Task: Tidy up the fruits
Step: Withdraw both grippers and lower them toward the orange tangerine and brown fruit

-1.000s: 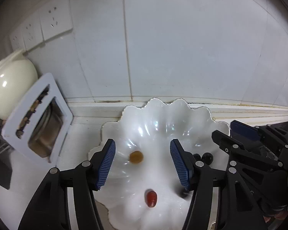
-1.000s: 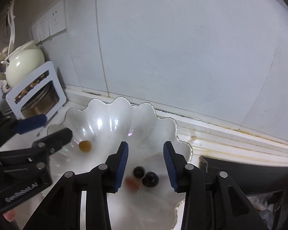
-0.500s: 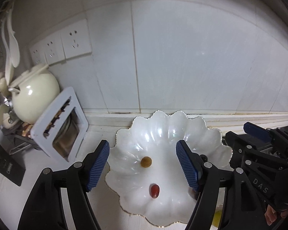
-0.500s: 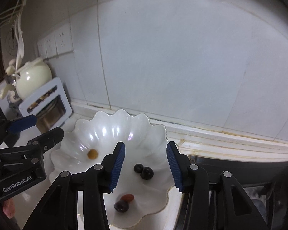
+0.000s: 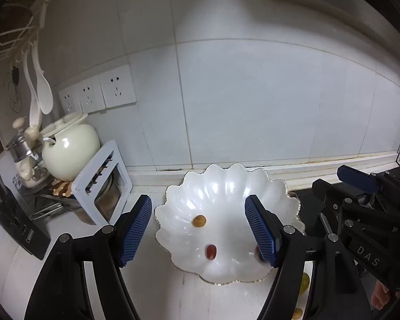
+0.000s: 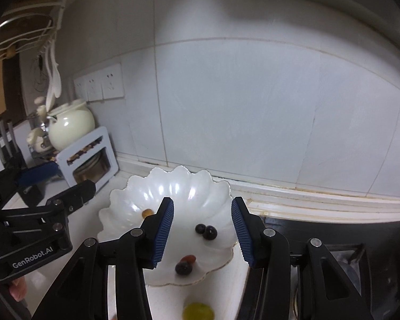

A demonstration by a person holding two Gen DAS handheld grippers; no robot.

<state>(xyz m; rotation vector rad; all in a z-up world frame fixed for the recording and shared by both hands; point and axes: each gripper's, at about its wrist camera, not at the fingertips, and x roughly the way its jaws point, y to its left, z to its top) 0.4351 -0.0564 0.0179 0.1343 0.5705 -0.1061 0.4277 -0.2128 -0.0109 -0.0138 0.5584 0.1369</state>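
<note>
Currently, left gripper at lower left of frame, fingers spread, nothing between them. Scalloped white dish at centre: amber fruit, two dark berries, red fruit. Right gripper likewise spread, empty. Green fruit on counter, bottom edge.

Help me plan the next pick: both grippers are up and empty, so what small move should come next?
Probably lower the open right gripper toward the green grape lying on the white counter, just outside the scalloped white dish. The other small fruits already lie in the dish.
</note>
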